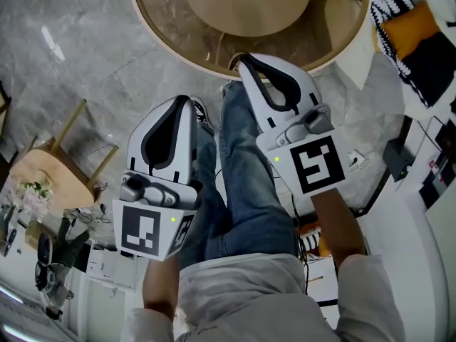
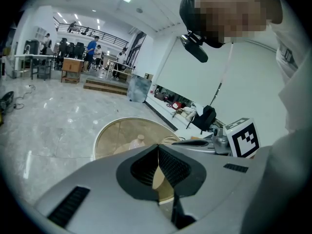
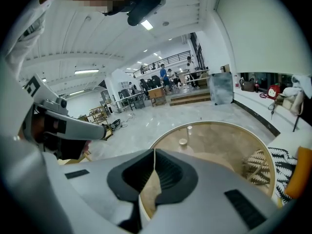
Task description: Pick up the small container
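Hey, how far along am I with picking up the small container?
Nothing looks done yet: the small container sits on the round table. The left gripper and right gripper are shut and empty, short of it. Left: reach, open, grasp, lift.

Left gripper (image 1: 187, 100): jaws pressed together at the tips, nothing between. Right gripper (image 1: 239, 60): likewise closed and empty. Held side by side, tips pointing away from the torso, right set slightly ahead of left. Marker cube at rear of each. Right forearm (image 1: 340, 223) and left forearm (image 1: 158, 291) bare, running back into light sleeves.
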`<state>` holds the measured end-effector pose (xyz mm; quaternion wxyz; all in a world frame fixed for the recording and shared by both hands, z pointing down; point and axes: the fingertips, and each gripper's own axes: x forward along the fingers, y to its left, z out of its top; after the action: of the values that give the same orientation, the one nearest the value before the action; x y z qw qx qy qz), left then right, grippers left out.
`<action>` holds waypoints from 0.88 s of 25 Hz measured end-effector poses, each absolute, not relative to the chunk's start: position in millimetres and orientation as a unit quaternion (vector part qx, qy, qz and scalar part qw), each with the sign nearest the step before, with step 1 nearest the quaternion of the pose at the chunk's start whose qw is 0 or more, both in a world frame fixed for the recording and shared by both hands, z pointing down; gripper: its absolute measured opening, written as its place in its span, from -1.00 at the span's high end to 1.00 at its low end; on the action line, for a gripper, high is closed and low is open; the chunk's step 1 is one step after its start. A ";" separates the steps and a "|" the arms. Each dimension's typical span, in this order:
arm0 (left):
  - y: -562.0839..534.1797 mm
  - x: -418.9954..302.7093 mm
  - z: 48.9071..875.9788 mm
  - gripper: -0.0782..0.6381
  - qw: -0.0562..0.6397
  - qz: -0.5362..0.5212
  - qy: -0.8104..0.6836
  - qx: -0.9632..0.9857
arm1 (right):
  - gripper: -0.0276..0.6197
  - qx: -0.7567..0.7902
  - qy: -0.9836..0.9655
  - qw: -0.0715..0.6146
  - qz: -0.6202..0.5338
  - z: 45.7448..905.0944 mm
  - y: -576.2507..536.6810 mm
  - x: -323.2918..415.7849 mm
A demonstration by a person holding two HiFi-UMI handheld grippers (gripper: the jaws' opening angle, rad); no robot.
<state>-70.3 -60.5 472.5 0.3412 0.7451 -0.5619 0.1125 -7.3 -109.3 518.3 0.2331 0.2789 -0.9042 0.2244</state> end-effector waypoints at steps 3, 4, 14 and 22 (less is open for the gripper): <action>-60.8 -72.5 480.7 0.73 0.347 0.125 -0.561 0.741 | 0.86 0.300 -0.904 0.221 0.209 520.7 -120.9 -5.9; -61.2 -72.3 481.9 0.73 0.347 0.126 -0.560 0.742 | 0.86 0.307 -0.903 0.219 0.206 522.3 -124.1 -4.6; -74.6 -60.4 489.3 0.73 0.347 0.126 -0.544 0.753 | 0.86 0.346 -0.893 0.213 0.193 550.9 -163.8 -1.0; -79.1 -62.7 496.6 0.73 0.361 0.115 -0.558 0.738 | 0.61 0.353 -0.896 0.214 0.162 569.5 -178.9 -20.5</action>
<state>-62.7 -79.1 496.6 0.3606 0.7385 -0.5580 0.1152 -20.5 -178.9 569.5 0.2143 0.3526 -0.8965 0.1616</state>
